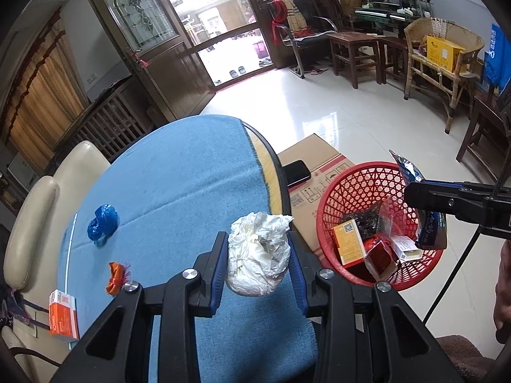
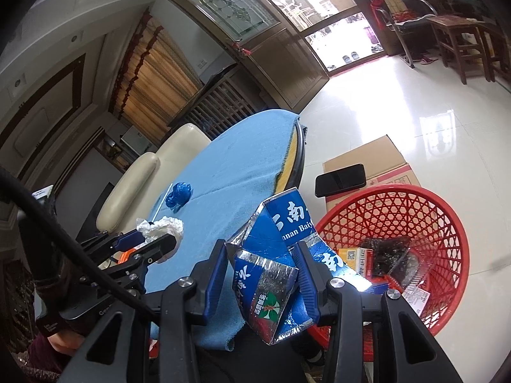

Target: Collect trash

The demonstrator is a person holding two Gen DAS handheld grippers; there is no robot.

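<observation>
Both tongs grip trash: left tongs clamp a paper wad, right tongs clamp a blue carton. With the red basket right of both, I should release only once above its rim.

Ahead and to the left of the left tongs, the blue tablecloth lay mostly bare, broken only by a blue wad, an orange wrapper and an orange box near the edge. To their right, the table rim stood between them and the red basket. The basket's mouth was open above, its bottom crowded with boxes and wrappers. The right tongs hung just beside the basket's near rim, the cardboard box and phone beyond.
</observation>
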